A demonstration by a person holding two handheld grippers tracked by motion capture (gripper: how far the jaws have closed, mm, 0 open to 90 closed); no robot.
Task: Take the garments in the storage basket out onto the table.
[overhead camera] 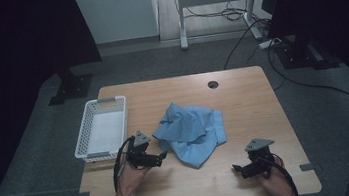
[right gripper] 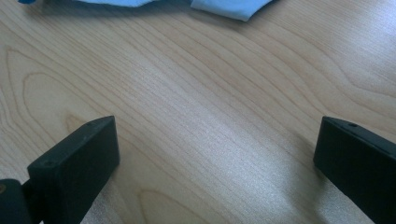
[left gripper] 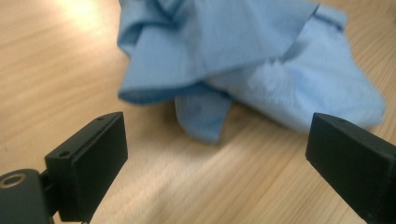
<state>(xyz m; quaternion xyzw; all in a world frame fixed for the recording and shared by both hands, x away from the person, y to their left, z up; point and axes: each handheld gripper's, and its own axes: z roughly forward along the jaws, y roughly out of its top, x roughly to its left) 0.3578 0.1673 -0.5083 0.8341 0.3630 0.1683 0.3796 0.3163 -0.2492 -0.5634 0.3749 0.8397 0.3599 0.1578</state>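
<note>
**Mia:** What is going on here?

**Ben:** A blue cloth (overhead camera: 191,132) lies in a crumpled heap in the middle of the wooden table (overhead camera: 243,99). A white basket (overhead camera: 100,127) sits to its left, and it looks empty.

**Mia:** Where are the claws?

**Ben:** The left gripper (overhead camera: 162,156) is just beside the near left edge of the cloth. Its jaws are wide apart and hold nothing. In the left gripper view a floppy corner of the cloth (left gripper: 205,116) hangs down right in front of them.

**Mia:** And the other one?

**Ben:** The right gripper (overhead camera: 236,169) is low on the table, off to the right and nearer to the person. It is well apart from the cloth. Its jaws are wide apart too, with bare wood between them. In the right gripper view the cloth (right gripper: 229,8) peeks in at the top.

**Mia:** So which step is this?

**Ben:** I think it is the very start, the reach for the cloth. Nothing is grabbed yet.

**Mia:** What comes next?

**Ben:** My guess is the left claw must slide forward, get that corner between its jaws, and pinch. The cloth is soft, so it needs to catch enough of it
</note>
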